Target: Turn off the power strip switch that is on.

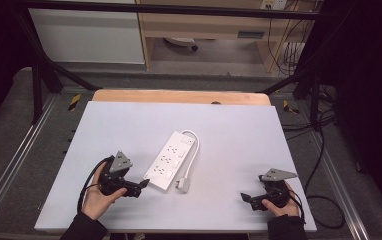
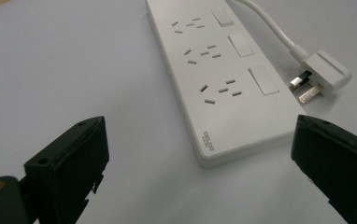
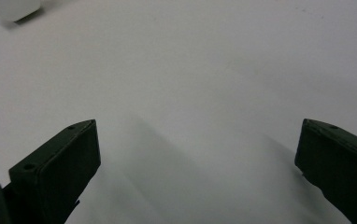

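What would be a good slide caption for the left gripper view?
Open left hand-held gripper faces the near end of a white power strip, its plug lying beside it.

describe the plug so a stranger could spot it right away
On the white table, find the white power strip near the middle. Its cord loops back to the plug beside the strip's near end, the only piece with bare metal prongs.

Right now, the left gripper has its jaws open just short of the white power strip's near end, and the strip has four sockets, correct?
Not quite: the power strip has three sockets, as the left gripper view shows. The left gripper is indeed open just short of its near end.
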The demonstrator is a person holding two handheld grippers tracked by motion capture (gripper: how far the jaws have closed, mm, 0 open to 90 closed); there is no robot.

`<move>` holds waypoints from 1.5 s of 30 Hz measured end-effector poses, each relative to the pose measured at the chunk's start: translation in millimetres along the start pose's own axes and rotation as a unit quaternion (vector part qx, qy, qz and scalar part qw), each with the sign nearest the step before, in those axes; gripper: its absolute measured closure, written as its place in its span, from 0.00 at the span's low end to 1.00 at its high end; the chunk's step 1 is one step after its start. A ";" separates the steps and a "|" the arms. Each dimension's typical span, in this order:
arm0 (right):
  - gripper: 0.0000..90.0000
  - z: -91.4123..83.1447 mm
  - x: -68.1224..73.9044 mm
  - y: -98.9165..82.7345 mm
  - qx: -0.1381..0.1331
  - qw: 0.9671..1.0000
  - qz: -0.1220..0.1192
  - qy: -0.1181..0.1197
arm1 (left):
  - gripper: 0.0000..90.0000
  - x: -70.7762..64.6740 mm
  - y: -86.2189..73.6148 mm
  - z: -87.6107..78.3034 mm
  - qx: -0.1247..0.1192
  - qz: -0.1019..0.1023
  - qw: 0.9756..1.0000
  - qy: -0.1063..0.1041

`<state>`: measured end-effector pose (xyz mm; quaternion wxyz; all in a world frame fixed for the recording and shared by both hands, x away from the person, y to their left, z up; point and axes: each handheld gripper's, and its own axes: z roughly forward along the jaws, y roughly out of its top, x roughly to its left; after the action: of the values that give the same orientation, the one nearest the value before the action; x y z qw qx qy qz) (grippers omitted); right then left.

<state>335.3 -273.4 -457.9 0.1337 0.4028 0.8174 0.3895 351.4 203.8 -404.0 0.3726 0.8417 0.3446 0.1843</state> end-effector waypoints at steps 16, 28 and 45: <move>0.01 0.1 0.0 0.1 0.000 1.000 -0.002 0.000 | 0.04 -3.8 12.3 6.8 -0.002 0.003 1.000 -0.003; 0.01 -0.1 0.1 0.1 0.000 1.000 0.001 0.000 | 0.04 -10.0 24.0 13.6 -0.004 0.011 1.000 -0.008; 0.01 0.0 -0.1 0.1 0.000 1.000 0.000 0.001 | 0.05 -15.3 37.4 24.7 -0.006 0.014 1.000 -0.015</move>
<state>335.4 -273.5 -457.9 0.1331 0.4023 0.8176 0.3898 371.3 162.4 -392.8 0.3801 0.8468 0.3260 0.1792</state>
